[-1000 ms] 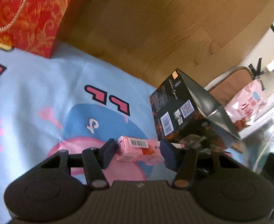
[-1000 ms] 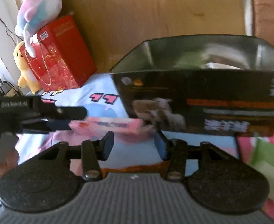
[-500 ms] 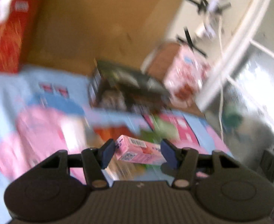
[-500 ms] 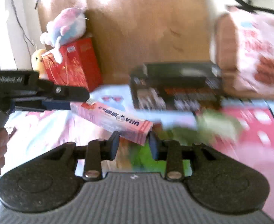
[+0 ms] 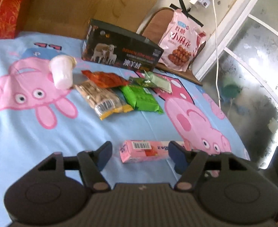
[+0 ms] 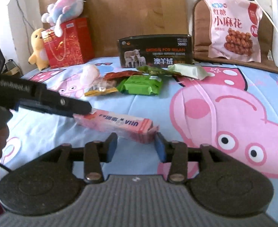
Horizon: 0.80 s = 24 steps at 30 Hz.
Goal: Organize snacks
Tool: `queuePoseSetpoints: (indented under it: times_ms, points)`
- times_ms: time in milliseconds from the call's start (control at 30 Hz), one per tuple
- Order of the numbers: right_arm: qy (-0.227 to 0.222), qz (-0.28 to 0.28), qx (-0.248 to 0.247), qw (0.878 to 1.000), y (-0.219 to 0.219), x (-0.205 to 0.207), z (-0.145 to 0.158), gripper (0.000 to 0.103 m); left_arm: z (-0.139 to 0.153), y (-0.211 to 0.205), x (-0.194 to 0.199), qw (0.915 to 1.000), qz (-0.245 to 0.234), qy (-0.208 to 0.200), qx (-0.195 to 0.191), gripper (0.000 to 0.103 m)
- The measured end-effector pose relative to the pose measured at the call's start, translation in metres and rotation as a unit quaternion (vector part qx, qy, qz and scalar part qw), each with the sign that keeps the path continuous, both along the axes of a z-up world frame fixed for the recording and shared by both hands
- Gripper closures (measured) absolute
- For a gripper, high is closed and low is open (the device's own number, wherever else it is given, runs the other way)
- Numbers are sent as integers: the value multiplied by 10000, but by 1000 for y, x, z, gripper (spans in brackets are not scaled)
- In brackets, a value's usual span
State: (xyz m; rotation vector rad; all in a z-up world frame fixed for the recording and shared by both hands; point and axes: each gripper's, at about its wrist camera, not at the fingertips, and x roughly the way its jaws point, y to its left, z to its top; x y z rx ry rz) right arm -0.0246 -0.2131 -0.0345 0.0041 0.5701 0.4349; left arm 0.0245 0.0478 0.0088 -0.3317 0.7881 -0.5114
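Observation:
A long pink snack box lies low over the blue cartoon bedsheet, seemingly resting on it. My left gripper straddles one end; its jaws are opening, with a clear gap beside the left pad. In the right wrist view the left gripper reaches in from the left over the pink snack box. My right gripper is at the other end with its jaws opening; the box end sits just ahead between the tips. An open black box printed with sheep stands at the back.
Loose packets lie mid-bed: green packs, a peanut pack, a red packet, a pale green pack and a pink-white roll. A big pink snack bag leans on a brown cushion. A red gift bag with plush toys stands back left.
Both grippers have pulled back from the black box toward the near side of the bed, bringing the pink box along. The left jaws have widened off it; the right jaws pinched, then widened.

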Motion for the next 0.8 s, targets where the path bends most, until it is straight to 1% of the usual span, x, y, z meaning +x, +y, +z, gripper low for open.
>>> queuePoseSetpoints:
  times_ms: [67, 100, 167, 200, 233, 267, 300, 367, 467, 533, 633, 700, 800]
  points:
    - [-85, 30, -52, 9999, 0, -2, 0, 51, 2, -3, 1, 10000, -13, -21, 91, 31]
    - [-96, 38, -74, 9999, 0, -2, -1, 50, 2, -5, 2, 9999, -49, -13, 123, 28]
    - [-114, 47, -94, 9999, 1, 0, -3, 50, -2, -12, 7, 9997, -187, 67, 143, 28]
    - [-119, 54, -84, 9999, 1, 2, -4, 50, -6, -16, 9, 9994, -288, 143, 119, 34]
    - [-135, 74, -61, 9999, 2, 4, -5, 50, -11, -21, 12, 9990, -370, 241, 97, 38]
    - [-129, 132, -40, 9998, 3, 6, -4, 50, -10, -24, 11, 9992, -348, 132, 172, 38]
    - [-159, 98, -81, 9998, 5, 8, -3, 52, -8, -28, 11, 9987, -409, 128, 277, 42]
    - [-290, -42, -164, 9994, 5, 10, 2, 53, 0, -27, 14, 9983, -524, 156, 175, 42]
    - [-464, -66, 149, 9988, -5, 15, 18, 53, 19, -23, 21, 9984, -555, -86, 88, 42]
    - [-620, -69, 261, 9977, -7, 23, 28, 54, 34, -23, 32, 9982, -522, -269, 76, 42]
    - [-970, -114, 237, 9949, -2, 44, 43, 54, 57, -23, 61, 9979, -350, -538, 46, 42]
    - [-1241, -178, 153, 9920, 4, 66, 57, 54, 72, -26, 83, 9969, -192, -761, 25, 42]
    - [-1531, -261, 86, 9878, 8, 105, 75, 54, 88, -29, 125, 9957, 53, -926, -60, 42]
